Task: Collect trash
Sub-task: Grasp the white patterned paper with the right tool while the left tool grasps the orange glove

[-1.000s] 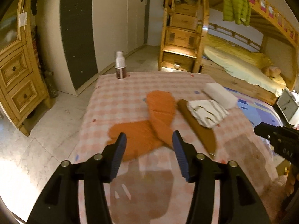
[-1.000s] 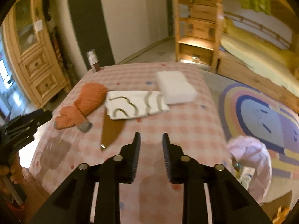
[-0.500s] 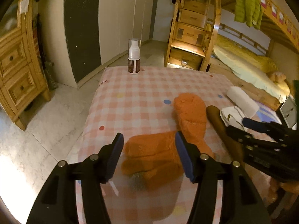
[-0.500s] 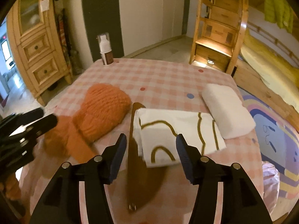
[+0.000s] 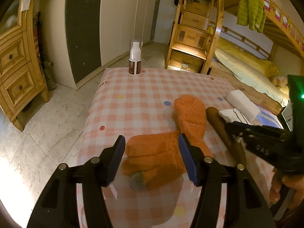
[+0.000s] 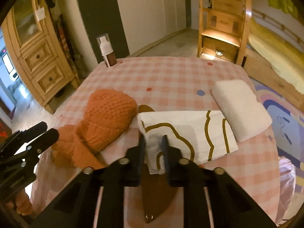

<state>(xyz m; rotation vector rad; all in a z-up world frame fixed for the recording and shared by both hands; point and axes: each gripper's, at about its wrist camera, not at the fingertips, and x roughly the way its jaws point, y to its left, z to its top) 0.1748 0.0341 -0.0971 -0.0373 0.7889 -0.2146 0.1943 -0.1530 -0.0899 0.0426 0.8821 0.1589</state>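
On the pink checked table lie two orange gloves, a brown pouch and a white napkin with brown lines. My right gripper is closing, and the napkin's near folded edge is pinched and bunched between its pads, above the brown pouch. My left gripper is open low over the near orange glove. Its pads stand on either side of that glove without squeezing it. The second orange glove lies just beyond. The right gripper's tip shows at the right of the left wrist view.
A white tissue pack lies right of the napkin. A pump bottle stands at the table's far left corner. A pink plastic bag hangs off the right edge over a rug. A wooden dresser and bunk bed stairs stand beyond.
Both grippers moved forward over the table. The left came down around the near orange glove. The right opened wide over the napkin, then closed on its near edge.
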